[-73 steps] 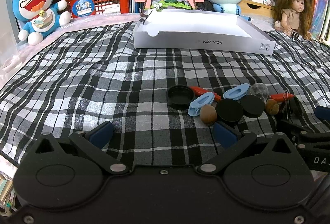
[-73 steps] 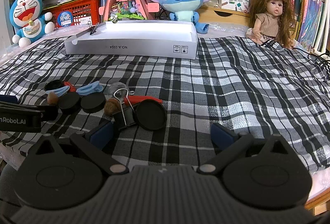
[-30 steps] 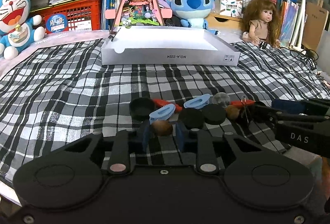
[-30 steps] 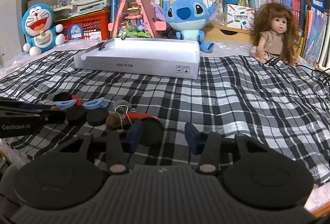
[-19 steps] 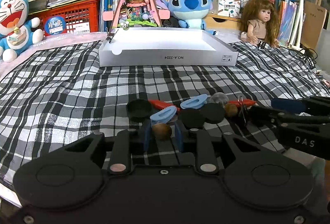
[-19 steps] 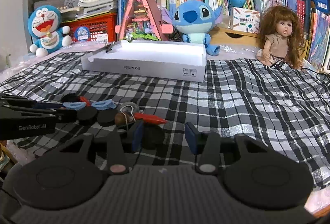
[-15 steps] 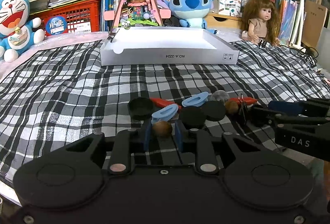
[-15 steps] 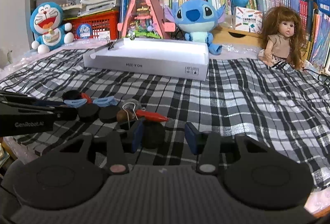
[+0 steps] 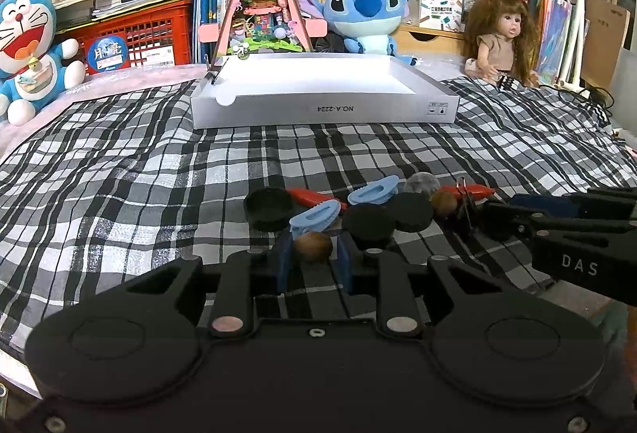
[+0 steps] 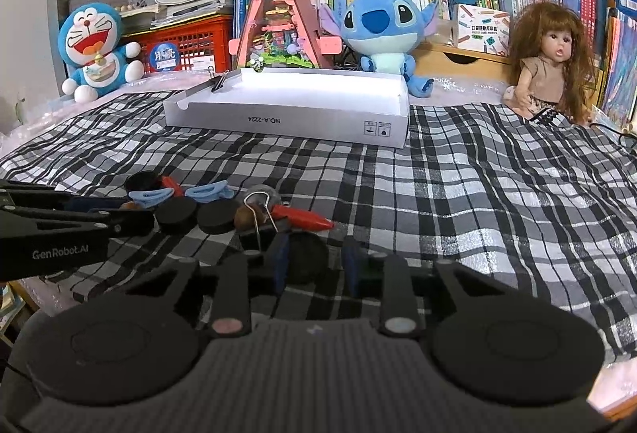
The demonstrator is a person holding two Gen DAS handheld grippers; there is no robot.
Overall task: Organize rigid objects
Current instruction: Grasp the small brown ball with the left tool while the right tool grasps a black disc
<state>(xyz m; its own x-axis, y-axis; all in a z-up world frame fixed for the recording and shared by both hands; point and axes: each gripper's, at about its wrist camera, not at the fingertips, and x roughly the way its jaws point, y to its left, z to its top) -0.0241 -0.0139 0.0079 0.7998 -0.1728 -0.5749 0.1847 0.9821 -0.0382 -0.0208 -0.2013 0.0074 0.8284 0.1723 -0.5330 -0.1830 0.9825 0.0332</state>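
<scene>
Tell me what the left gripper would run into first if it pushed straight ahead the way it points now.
The left gripper is already shut on the brown nut. Straight ahead, the first thing is probably the light blue clip, which looks as if it lies right behind the nut; depth is hard to judge.

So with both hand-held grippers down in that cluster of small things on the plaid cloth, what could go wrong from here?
1. The left hand-held gripper pinches a round brown nut; being round, it might squirt out when lifted.
2. The right hand-held gripper is closing around a black disc; the binder clip and red piece lie right beside it and could be dragged along.
</scene>
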